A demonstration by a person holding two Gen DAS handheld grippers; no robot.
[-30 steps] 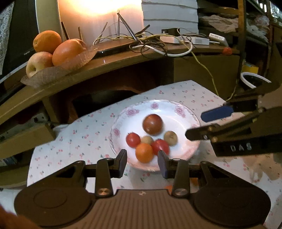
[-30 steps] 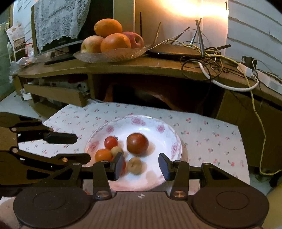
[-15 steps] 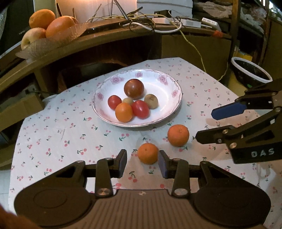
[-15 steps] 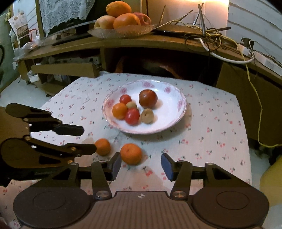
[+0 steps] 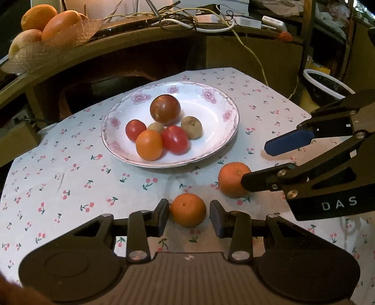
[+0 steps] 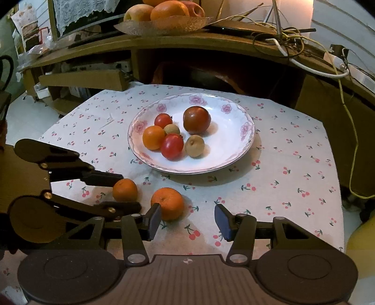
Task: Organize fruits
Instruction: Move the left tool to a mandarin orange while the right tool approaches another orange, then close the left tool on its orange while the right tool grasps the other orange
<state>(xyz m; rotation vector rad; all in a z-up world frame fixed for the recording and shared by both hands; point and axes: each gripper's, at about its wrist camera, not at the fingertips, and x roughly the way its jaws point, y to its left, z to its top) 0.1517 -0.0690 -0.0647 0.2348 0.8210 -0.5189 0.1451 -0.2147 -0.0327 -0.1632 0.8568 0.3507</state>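
A white floral plate point(image 5: 220, 136) point(image 6: 236, 154) on the cherry-print tablecloth holds several fruits: a dark red one point(image 5: 165, 109), two red tomatoes, an orange one point(image 5: 149, 145) and two small brown ones. Two tangerines lie on the cloth in front of the plate. My left gripper point(image 5: 189, 217) point(image 6: 126, 190) is open, its jaws on either side of the smaller tangerine point(image 5: 188, 210) point(image 6: 125, 190). My right gripper point(image 6: 187, 221) point(image 5: 255, 164) is open; the larger tangerine point(image 6: 167, 203) point(image 5: 232, 179) sits by its left finger.
A wooden shelf point(image 6: 164, 40) behind the table carries a glass bowl of oranges and apples point(image 6: 164, 11) point(image 5: 44, 23) and tangled cables point(image 6: 286, 40). A dark basin point(image 5: 325, 84) stands at the right. The table's edge falls away on the right point(image 6: 337, 164).
Both grippers have pulled back and down from the plate to the front of the table. The two tangerines have come into view, and the left jaws now flank the smaller one.
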